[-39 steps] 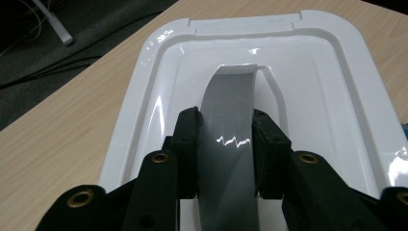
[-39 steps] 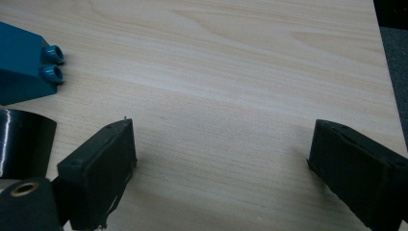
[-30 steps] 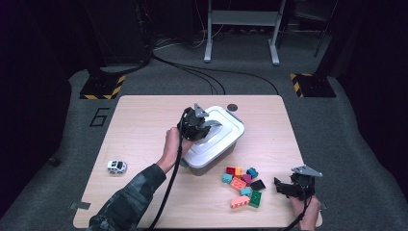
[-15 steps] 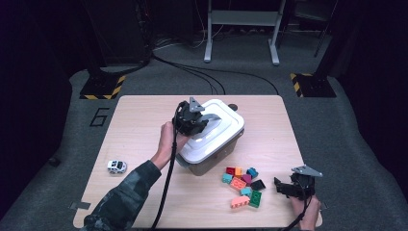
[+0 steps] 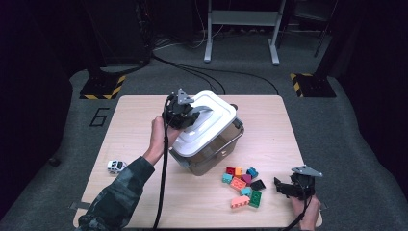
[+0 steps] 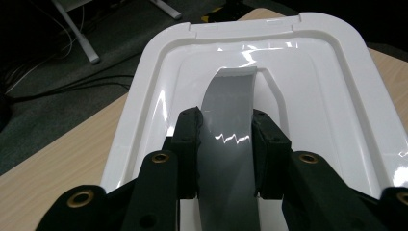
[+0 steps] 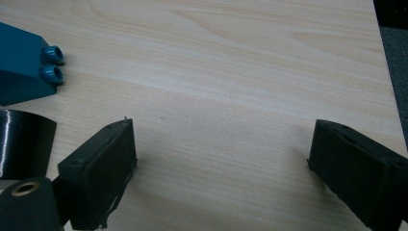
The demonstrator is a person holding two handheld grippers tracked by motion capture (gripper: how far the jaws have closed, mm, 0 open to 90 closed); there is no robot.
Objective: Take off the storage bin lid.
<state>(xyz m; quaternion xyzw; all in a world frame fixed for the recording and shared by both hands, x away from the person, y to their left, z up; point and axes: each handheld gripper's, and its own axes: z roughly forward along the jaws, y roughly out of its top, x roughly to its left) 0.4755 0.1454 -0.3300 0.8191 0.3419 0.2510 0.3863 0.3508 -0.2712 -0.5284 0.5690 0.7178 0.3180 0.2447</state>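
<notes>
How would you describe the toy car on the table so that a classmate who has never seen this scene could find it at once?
Start at the wooden table and go to its near left part, left of the person's camouflage sleeve. There sits the toy car, alone on bare wood. It is small and white with dark windows, well apart from the white-lidded bin and the coloured blocks on the right.

container (image 5: 211, 151): clear smoky plastic bin, white lid fitted on top.
lid (image 6: 308, 72): glossy white, recessed centre, rounded corners.
handle (image 6: 228, 139): grey curved strap across lid centre.
pose: tilted, one end raised off tabletop (image 5: 144, 125).
location: tabletop centre, near coloured bricks.
</notes>
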